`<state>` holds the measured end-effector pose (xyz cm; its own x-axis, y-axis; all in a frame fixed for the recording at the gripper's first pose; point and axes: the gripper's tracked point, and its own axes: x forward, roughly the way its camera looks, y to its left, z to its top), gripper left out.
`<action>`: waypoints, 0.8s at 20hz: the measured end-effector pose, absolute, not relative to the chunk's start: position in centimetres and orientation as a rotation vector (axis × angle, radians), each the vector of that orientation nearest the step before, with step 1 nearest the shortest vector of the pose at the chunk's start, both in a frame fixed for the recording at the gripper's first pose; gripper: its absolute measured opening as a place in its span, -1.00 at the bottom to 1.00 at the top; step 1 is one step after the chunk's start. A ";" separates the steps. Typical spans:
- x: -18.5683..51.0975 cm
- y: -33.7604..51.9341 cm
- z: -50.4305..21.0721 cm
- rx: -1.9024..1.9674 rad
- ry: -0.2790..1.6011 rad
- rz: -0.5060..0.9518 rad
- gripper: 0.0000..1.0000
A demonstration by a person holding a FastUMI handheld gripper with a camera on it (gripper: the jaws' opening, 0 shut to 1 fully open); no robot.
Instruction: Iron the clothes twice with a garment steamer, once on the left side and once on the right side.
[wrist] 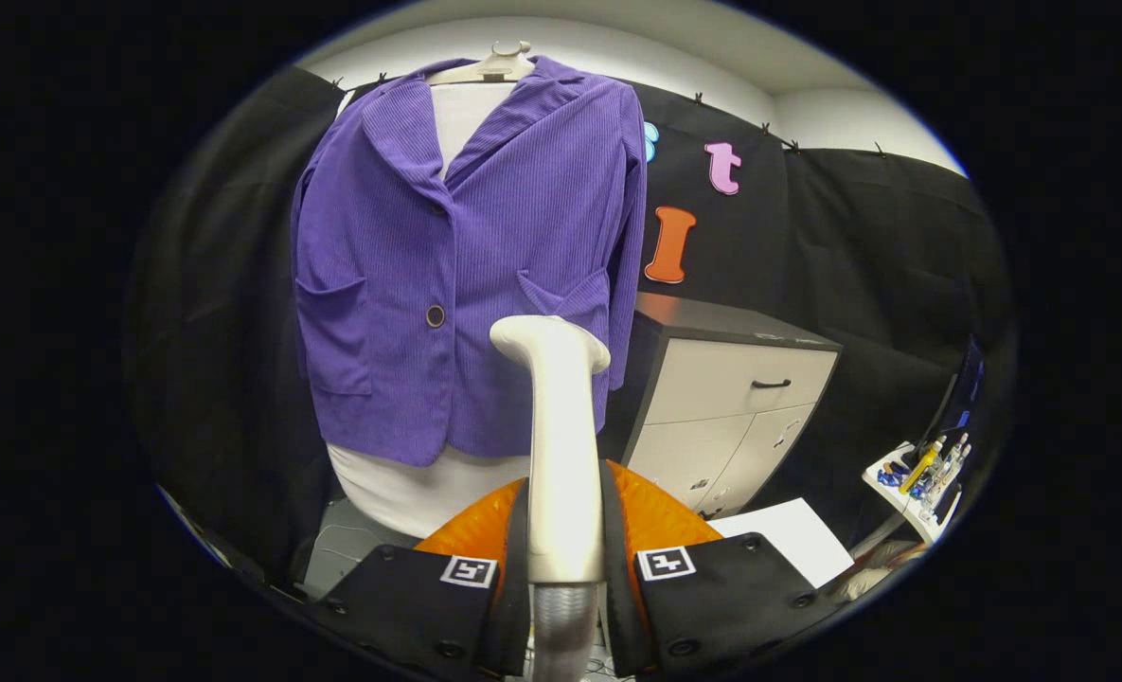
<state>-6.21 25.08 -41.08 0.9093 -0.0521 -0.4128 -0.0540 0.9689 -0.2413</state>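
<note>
the gripper (565, 559) is clamped on the handle of a white garment steamer (558, 445), one finger pressing each side. the steamer stands upright between the fingers, its head just in front of a purple jacket (466, 265). the jacket hangs on a white hanger (496, 64) over a white dress form, straight ahead. a grey cabinet (731, 398) stands to its right.

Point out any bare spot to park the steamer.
The cabinet top beside the jacket looks bare. The white sheet below it is flat and bare. The small shelf with bottles is crowded. Fingers grip the steamer.
</note>
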 end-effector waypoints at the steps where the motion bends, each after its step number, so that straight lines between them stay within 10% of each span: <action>1: -6.7 24.8 -41.8 -0.245 0.443 -0.002 -0.19; 16: -7.2 23.5 -38.0 -0.192 0.432 -0.053 -0.19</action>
<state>-7.23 23.55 -38.03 0.9069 -0.0914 -0.4112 0.0099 0.9805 -0.1961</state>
